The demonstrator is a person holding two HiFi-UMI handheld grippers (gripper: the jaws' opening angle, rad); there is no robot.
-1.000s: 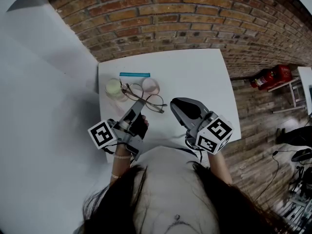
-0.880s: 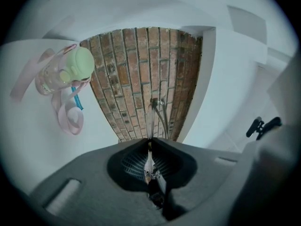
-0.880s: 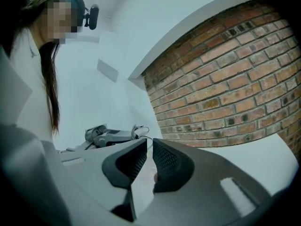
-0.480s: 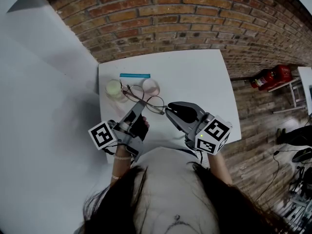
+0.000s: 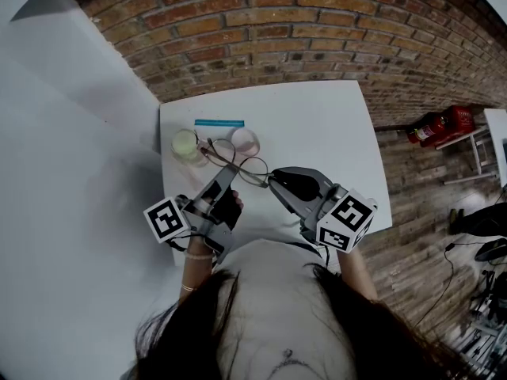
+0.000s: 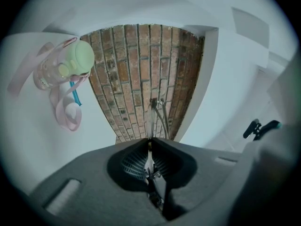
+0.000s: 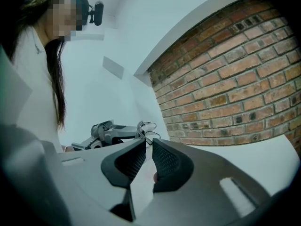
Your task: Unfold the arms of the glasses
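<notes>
At centre frame over the white tabletop [image 5: 317,125], the left gripper [image 5: 229,169] clamps the thin wire-framed glasses [image 5: 253,166] steady, apparently so the right gripper [image 5: 274,182], jaws a slit apart and empty, can catch an arm.

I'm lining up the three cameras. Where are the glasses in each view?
Head view: glasses centre, at the left gripper's tip.
Left gripper view: glasses centre, edge-on, clamped between the jaws.
Right gripper view: glasses centre, at the jaw tips.
Shared landmark: the brick wall.

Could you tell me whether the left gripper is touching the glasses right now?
Touching. The left gripper view shows the left gripper shut on a thin metal part of the glasses, which sticks out beyond its closed jaws.
</notes>
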